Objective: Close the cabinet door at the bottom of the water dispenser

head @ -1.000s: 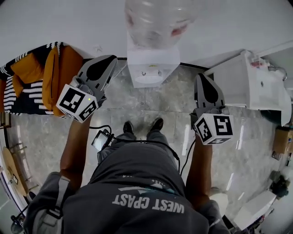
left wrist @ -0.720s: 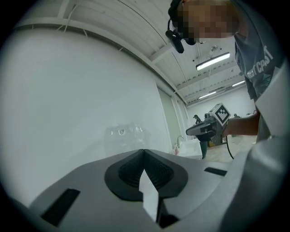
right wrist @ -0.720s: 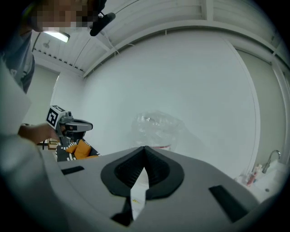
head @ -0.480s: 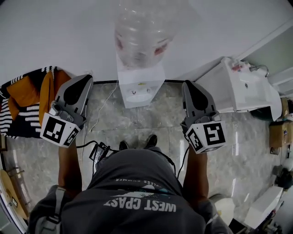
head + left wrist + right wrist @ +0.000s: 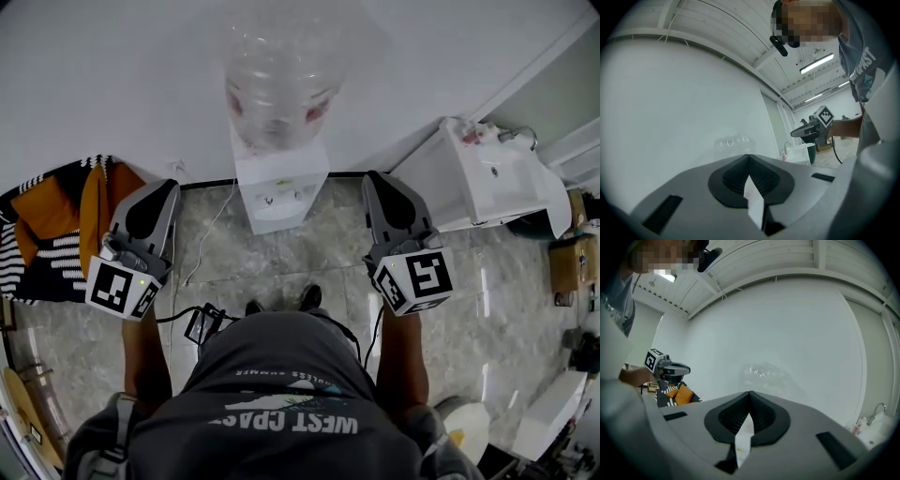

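The white water dispenser stands against the wall ahead of me, with a clear bottle on top. Seen from above, its bottom cabinet door is hidden. My left gripper hangs in the air to the dispenser's left, apart from it, its jaws shut with nothing between them. To the dispenser's right my right gripper is held at the same height, also shut and empty. Both point at the white wall, where the bottle shows faintly.
A striped seat with orange cushions stands at the left against the wall. A white sink unit is at the right. A thin cable runs over the marble floor beside the dispenser. My feet stand a step from it.
Both grippers have risen and drawn back from the dispenser, and I have straightened up. The dispenser now looks smaller and farther away. Both jaws stayed shut.
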`<state>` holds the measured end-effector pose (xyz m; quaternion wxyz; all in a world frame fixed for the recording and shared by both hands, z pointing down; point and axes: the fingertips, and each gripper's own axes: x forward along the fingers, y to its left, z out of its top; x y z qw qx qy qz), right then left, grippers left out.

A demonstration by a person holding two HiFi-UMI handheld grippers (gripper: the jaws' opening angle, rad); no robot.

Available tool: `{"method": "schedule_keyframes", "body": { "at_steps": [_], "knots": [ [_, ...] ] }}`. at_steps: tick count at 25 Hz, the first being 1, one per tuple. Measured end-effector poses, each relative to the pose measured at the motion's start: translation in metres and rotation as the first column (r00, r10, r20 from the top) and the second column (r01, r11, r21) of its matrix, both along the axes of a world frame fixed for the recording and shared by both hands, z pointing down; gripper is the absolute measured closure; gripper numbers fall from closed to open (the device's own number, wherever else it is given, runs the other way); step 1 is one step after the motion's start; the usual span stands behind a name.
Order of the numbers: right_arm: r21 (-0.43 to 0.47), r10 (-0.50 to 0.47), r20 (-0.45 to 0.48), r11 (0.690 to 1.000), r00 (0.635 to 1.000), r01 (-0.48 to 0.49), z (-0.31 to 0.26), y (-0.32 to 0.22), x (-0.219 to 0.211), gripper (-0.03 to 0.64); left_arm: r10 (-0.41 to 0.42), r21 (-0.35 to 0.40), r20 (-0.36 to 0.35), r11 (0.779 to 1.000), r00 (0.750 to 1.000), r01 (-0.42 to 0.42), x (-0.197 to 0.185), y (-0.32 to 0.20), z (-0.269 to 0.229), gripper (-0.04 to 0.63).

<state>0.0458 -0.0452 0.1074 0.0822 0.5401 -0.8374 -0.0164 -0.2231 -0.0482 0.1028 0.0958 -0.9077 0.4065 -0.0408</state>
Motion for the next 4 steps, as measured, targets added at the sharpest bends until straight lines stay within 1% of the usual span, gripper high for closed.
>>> {"method": "schedule_keyframes", "body": {
  "at_steps": [4],
  "knots": [
    [0.0, 0.003, -0.004, 1.0, 1.0, -0.003, 0.0005, 0.0009, -0.0025, 0.591, 0.004, -0.003, -0.001, 1.0, 1.0, -0.004, -0.0021, 0.0006, 0.0017, 0.58]
  ]
}}
